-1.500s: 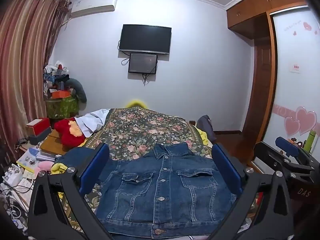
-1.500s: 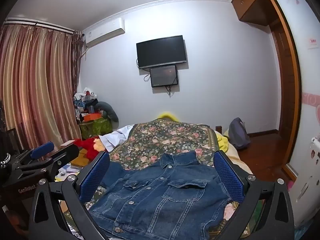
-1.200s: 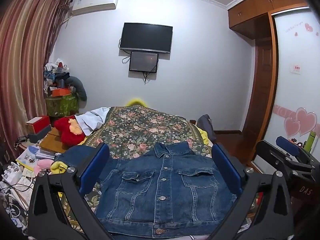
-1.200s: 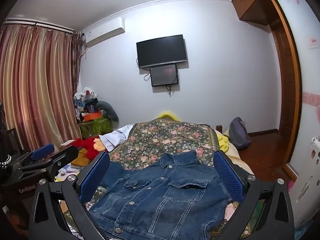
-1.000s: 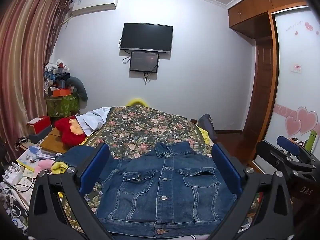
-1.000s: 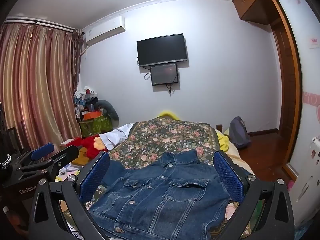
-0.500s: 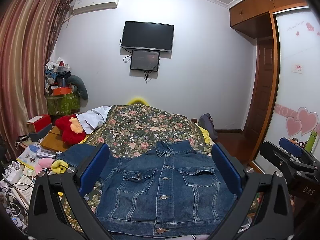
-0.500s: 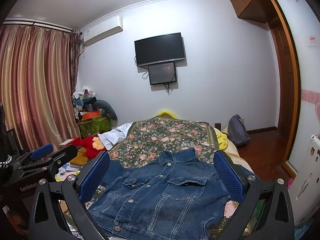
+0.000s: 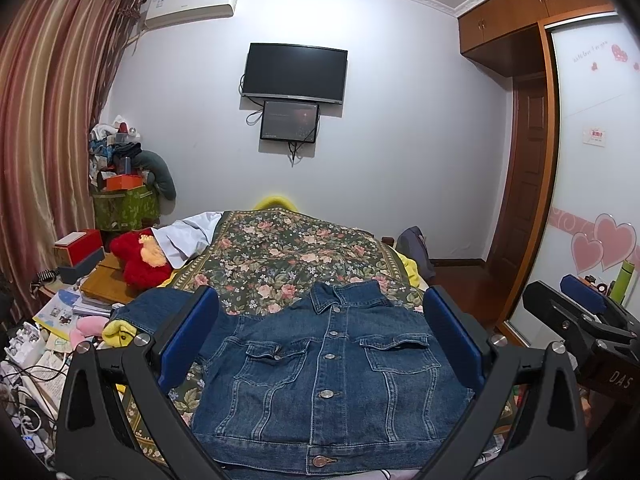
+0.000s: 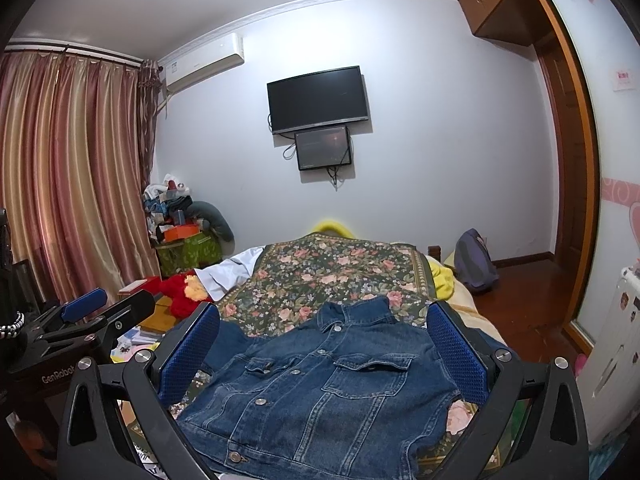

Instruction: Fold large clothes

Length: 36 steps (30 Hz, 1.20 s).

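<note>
A blue denim jacket [image 9: 332, 376] lies front-up and buttoned on the near end of the floral bedspread [image 9: 288, 252], collar pointing away from me. One sleeve [image 9: 160, 312] trails off to the left. My left gripper [image 9: 320, 336] hovers above the jacket, open, nothing between its blue pads. In the right wrist view the same jacket [image 10: 320, 392] lies below my right gripper [image 10: 324, 348], which is also open and holds nothing. Each gripper shows at the edge of the other's view: the right gripper [image 9: 584, 320] on the right, the left gripper [image 10: 84, 316] on the left.
A red plush toy [image 9: 140, 256] and a white garment [image 9: 188, 236] sit at the bed's left edge. Books, boxes and cables crowd the low table [image 9: 60, 320] on the left. A grey backpack [image 10: 476, 264] leans by the bed's right side, and a wardrobe door [image 9: 596, 200] stands right.
Both grippers have lifted and tilted slightly, so the jacket sits a little lower in each view. The jacket itself has not moved, and both grippers stay open.
</note>
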Each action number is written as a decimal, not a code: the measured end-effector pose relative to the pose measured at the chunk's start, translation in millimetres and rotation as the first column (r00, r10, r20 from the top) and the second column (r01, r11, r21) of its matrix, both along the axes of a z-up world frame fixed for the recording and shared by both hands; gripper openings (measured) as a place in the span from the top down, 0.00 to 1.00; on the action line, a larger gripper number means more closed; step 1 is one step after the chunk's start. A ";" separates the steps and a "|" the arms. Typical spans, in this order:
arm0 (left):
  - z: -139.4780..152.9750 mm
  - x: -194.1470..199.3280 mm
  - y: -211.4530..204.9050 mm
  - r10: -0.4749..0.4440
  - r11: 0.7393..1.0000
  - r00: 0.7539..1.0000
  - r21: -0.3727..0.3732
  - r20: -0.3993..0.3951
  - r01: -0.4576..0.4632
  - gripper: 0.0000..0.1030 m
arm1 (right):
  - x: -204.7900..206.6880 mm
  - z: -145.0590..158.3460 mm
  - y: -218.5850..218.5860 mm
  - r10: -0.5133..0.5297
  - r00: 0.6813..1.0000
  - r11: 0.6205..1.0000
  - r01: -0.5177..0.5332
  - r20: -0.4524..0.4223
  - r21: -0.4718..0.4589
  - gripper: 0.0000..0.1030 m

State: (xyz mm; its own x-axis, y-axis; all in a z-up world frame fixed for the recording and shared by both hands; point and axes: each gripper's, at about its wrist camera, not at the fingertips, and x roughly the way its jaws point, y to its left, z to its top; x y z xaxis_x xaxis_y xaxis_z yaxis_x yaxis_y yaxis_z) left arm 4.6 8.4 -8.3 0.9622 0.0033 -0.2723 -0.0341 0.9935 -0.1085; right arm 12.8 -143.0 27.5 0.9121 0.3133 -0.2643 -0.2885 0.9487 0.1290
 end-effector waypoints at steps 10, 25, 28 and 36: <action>2.7 -1.5 -3.3 -0.005 1.000 1.000 0.002 -0.002 0.005 0.00 | -0.4 1.2 -0.7 0.000 1.000 1.000 0.000 0.002 0.002 0.00; 3.8 -1.8 -3.6 -0.006 1.000 1.000 -0.004 0.003 0.006 0.00 | -1.5 2.3 -0.5 0.000 1.000 1.000 0.000 0.003 0.003 0.00; 4.3 -2.5 -3.8 -0.002 1.000 1.000 -0.003 0.005 0.002 0.00 | -1.9 2.9 -0.2 0.000 1.000 1.000 0.000 0.004 0.003 0.00; 4.2 -1.9 -2.5 0.001 1.000 1.000 -0.007 0.003 -0.001 0.00 | -1.6 2.6 -0.3 0.000 1.000 1.000 0.000 0.004 0.003 0.00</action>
